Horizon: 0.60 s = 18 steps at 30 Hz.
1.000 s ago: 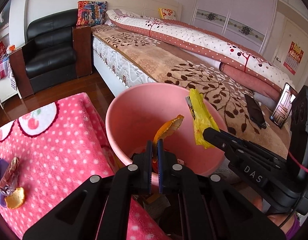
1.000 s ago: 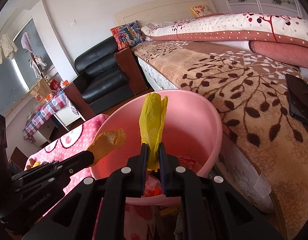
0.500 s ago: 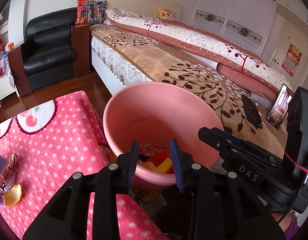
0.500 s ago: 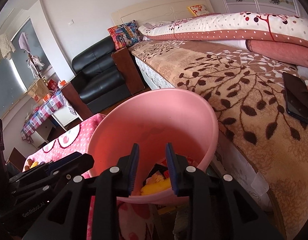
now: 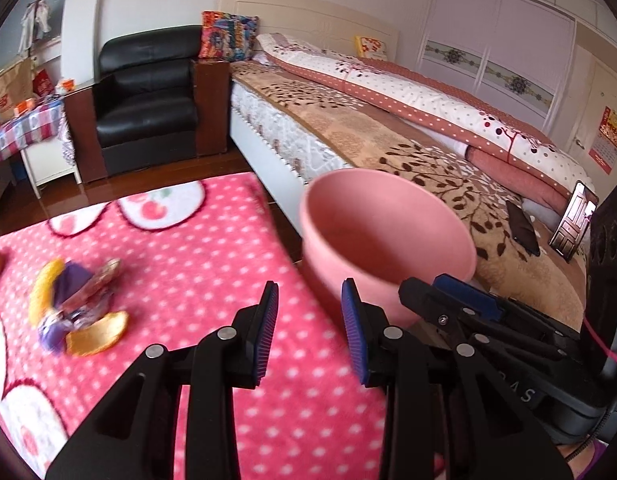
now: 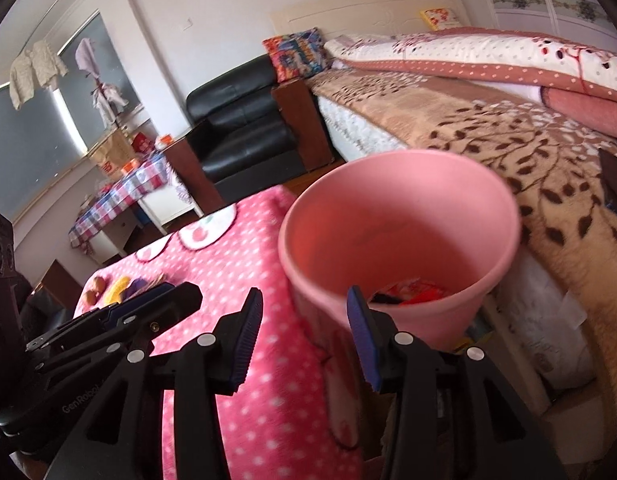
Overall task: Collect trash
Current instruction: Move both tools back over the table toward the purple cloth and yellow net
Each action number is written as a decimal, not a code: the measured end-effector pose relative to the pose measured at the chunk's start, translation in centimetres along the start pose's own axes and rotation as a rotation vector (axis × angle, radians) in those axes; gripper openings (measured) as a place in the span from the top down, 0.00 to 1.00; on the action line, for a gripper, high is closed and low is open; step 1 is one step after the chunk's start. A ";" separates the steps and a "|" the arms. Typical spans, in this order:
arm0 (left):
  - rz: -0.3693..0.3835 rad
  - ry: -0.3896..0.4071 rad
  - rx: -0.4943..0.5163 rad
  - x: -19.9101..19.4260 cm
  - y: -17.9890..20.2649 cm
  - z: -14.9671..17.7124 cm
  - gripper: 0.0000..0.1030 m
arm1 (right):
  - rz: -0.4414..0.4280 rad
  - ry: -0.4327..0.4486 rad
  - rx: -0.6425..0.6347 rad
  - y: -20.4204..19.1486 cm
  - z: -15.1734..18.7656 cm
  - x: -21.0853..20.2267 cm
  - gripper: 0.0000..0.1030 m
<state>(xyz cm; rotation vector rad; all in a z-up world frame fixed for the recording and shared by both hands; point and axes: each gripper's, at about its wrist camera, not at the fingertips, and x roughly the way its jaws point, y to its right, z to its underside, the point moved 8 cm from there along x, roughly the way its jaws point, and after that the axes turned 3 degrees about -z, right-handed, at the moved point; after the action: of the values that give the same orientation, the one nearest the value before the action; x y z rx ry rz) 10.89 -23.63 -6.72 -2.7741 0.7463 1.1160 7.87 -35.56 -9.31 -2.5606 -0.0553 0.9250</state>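
A pink bin (image 5: 384,240) (image 6: 400,236) stands between the pink dotted table (image 5: 212,280) and the bed, with red and dark wrappers (image 6: 412,294) in its bottom. My left gripper (image 5: 308,304) hangs open and empty over the table's right edge, short of the bin. My right gripper (image 6: 304,312) is beside it, jaws opening, nothing between them. On the table at the left lie orange peels (image 5: 96,332) and a purple wrapper (image 5: 68,300). In the right wrist view this trash (image 6: 120,286) shows beyond the left gripper's fingers (image 6: 156,304).
A bed with a brown leaf blanket (image 5: 428,160) lies right of the bin, with a dark phone (image 5: 520,228) and a propped phone (image 5: 572,224) on it. A black armchair (image 5: 148,104) stands at the back. A small checked table (image 6: 120,196) is at far left.
Both grippers let go of the orange peel and yellow wrapper over the bin, opened, and drew back and left, toward the table. More of the table's trash has come into view.
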 end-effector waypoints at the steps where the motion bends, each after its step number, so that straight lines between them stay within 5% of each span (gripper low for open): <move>1: -0.013 0.000 -0.005 -0.5 -0.8 0.5 0.68 | -0.013 -0.020 -0.005 -0.9 0.7 0.4 0.58; 18: -0.225 0.027 -0.137 -6.7 -13.7 7.4 0.68 | -0.114 -0.133 -0.168 -11.7 5.5 4.7 0.58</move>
<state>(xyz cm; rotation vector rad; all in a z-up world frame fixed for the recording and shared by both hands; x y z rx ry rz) 8.29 -7.07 -9.31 -2.8982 0.3597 1.1269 9.28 -22.00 -11.31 -2.6112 -0.3274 1.0861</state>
